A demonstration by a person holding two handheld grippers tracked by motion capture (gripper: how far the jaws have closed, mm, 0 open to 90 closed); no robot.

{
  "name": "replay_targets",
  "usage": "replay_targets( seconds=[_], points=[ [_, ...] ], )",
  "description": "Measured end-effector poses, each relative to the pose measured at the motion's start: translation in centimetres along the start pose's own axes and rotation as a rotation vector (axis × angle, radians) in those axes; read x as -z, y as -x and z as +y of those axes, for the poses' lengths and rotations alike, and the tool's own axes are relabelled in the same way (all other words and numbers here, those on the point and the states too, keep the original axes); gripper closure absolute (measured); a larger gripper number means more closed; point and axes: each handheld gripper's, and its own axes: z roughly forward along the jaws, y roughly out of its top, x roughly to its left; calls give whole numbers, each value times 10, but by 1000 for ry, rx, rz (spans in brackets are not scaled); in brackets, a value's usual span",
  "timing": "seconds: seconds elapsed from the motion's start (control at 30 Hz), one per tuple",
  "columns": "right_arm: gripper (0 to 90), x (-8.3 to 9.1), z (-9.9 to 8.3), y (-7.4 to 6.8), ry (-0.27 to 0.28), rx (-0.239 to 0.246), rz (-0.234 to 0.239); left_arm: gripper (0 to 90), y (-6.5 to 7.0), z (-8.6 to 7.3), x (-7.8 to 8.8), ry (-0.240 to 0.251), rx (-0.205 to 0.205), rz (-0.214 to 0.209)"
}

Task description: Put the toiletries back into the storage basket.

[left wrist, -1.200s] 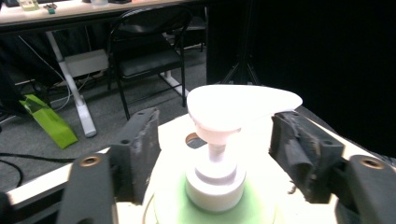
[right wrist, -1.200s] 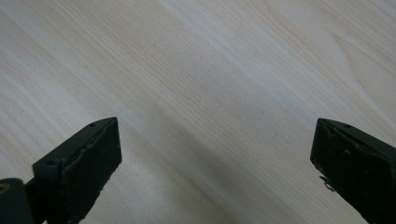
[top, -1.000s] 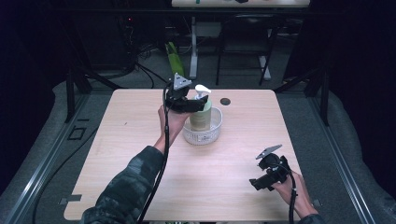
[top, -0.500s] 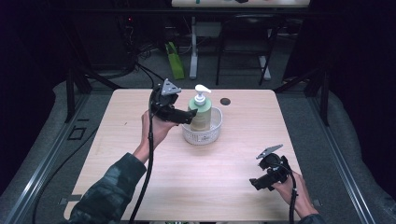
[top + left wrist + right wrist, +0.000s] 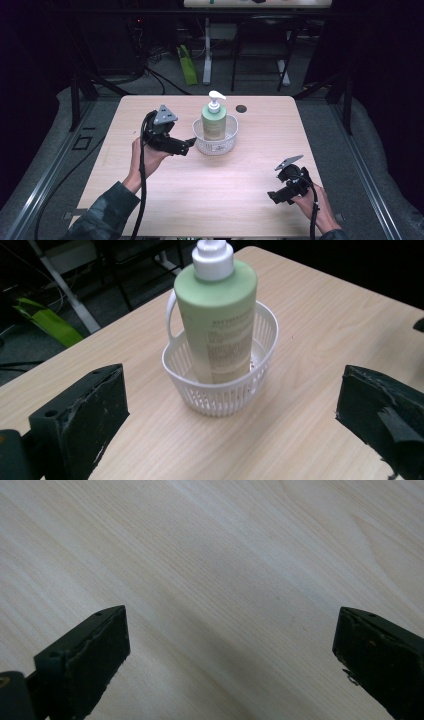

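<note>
The left hand-held gripper [image 5: 190, 145] sits just left of the basket [image 5: 231, 134], its jaws wide apart and pointing level toward the basket's near-left wall — nothing between them, tips close to the rim but apart from it. They have just been opening. The left hand [image 5: 145, 156] grips the tool from below and behind, forearm rising from the lower left in a dark patterned sleeve [image 5: 102, 212], and the cable loops down over the wrist. In the left gripper view the bottle [image 5: 216, 322] stands upright in the white basket [image 5: 220, 390], well ahead of the two black jaws at the frame's sides. The bottle [image 5: 214, 121] is pale green with a white pump top, and the basket rests on the worktop [image 5: 150, 200] a little behind its centre. The right hand-held gripper [image 5: 274, 196] lies low near the worktop's front right corner, pointed left and slightly toward the person, held by the right hand [image 5: 316, 207] coming in from the bottom edge — its jaws are likewise wide, and the right gripper view shows bare wood [image 5: 225, 580] between them.
</note>
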Motion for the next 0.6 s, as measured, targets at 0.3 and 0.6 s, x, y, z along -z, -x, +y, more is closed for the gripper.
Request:
replay_targets(
  seconds=[0.3, 0.6],
  points=[
    [14, 0, 0, -1, -12, 13, -15, 0, 9, -36, 21, -41, 1, 1],
    [14, -2, 0, -2, -16, 11, -11, 0, 11, -79, 30, -94, 67, -6]
  ],
)
